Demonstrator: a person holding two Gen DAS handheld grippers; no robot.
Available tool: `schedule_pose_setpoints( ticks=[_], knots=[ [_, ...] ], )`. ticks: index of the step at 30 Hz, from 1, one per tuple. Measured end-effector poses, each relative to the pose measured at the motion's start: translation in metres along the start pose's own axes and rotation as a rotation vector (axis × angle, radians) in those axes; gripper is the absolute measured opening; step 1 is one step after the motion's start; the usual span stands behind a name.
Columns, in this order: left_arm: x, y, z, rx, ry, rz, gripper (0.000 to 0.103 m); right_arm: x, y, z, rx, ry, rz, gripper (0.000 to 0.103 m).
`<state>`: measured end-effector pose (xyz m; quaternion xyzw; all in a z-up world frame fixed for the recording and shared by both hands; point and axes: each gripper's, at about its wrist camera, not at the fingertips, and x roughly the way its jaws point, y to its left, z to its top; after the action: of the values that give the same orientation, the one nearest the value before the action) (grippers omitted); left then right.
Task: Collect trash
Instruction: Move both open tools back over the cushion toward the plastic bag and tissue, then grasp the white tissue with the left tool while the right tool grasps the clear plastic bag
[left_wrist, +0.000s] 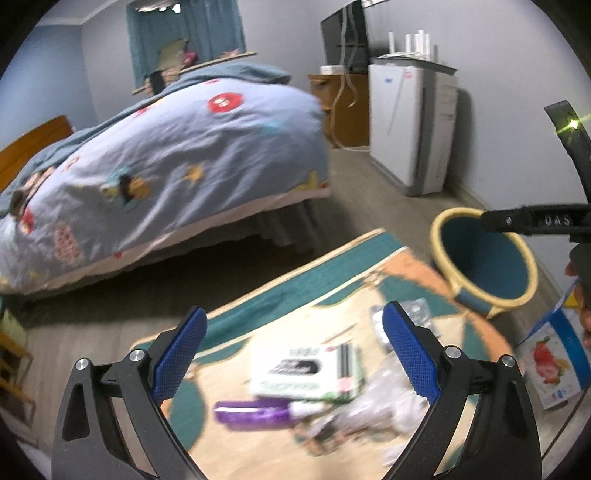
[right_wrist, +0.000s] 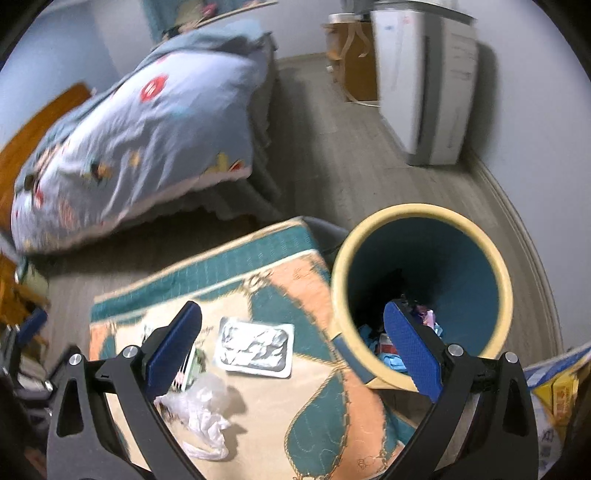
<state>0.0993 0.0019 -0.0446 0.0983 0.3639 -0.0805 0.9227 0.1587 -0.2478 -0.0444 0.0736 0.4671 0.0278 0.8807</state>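
Both hand-held grippers spread wide, holding nothing.
Left wrist view: my left hand-held gripper (left_wrist: 293, 354) hovers over a green-white box (left_wrist: 303, 373) and purple wrapper (left_wrist: 255, 415), lower centre.
Right wrist view: my right hand-held gripper (right_wrist: 291, 350) frames a foil tray (right_wrist: 255, 347); the bin (right_wrist: 421, 295) sits right.

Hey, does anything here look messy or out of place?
Yes. Litter lies loose on the rug instead of in the bin: a foil blister pack, a crumpled plastic bag, a white-green box and a purple wrapper.
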Motion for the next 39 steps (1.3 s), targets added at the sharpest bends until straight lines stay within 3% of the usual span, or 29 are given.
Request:
schedule_pose_setpoints(
  ticks=[5,14,22,27,33,38,39],
  knots=[
    [-0.001,0.027,-0.013,-0.040,0.022,0.032,0.095,0.010,0.031,-0.012,-0.094,0.041,-0.017,0.097],
    [0.002,0.044,-0.026,-0.043,0.048,0.053,0.095,0.029,0.055,-0.042,0.023,0.165,0.077,0.097],
    [0.004,0.045,-0.030,-0.037,0.057,0.053,0.095,0.062,0.074,-0.070,-0.005,0.308,0.078,0.097],
    [0.006,0.046,-0.030,-0.023,0.060,0.061,0.095,0.076,0.078,-0.078,-0.022,0.354,0.098,0.096],
    [0.011,0.046,-0.027,-0.021,0.065,0.051,0.095,0.089,0.084,-0.083,-0.041,0.401,0.116,0.077],
    [0.016,0.043,-0.027,0.002,0.073,0.051,0.095,0.098,0.092,-0.089,-0.068,0.446,0.128,0.049],
    [0.017,0.043,-0.027,0.002,0.075,0.048,0.095,0.101,0.094,-0.091,-0.082,0.454,0.127,0.039]
  ],
)
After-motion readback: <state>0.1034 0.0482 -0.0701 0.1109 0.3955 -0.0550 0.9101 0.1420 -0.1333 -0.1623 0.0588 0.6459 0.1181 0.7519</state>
